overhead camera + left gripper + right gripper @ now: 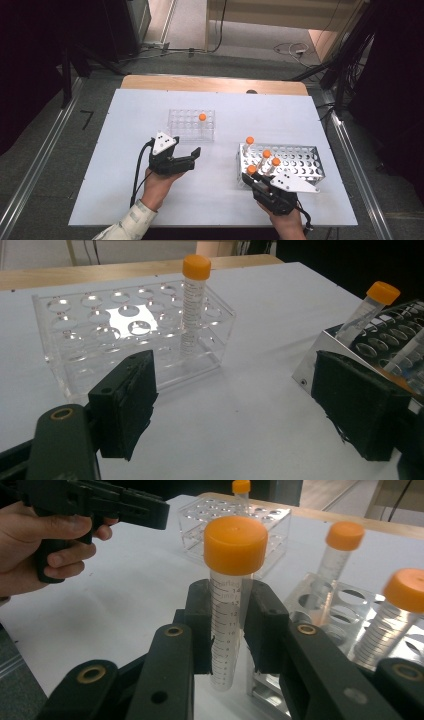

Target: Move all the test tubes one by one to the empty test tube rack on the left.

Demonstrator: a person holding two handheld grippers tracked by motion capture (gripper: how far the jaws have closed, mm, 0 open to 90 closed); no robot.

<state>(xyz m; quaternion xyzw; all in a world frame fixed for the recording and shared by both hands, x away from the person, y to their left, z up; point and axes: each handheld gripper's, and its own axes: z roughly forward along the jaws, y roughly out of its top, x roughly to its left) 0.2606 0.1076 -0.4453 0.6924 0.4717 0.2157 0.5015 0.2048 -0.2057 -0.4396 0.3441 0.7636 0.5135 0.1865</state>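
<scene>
The right hand-held gripper (231, 630) clamps an upright orange-capped clear plastic tube (227, 625) at the perforated metal rack's (305, 159) near-left corner; the clear acrylic rack (191, 124) lies forward-left, nearer the wide-open left hand-held gripper (192, 157).

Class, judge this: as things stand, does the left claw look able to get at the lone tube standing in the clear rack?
Probably yes. The left claw is open and holds nothing, the tube stands upright in the clear rack just ahead of it, and bare table lies between them.
</scene>
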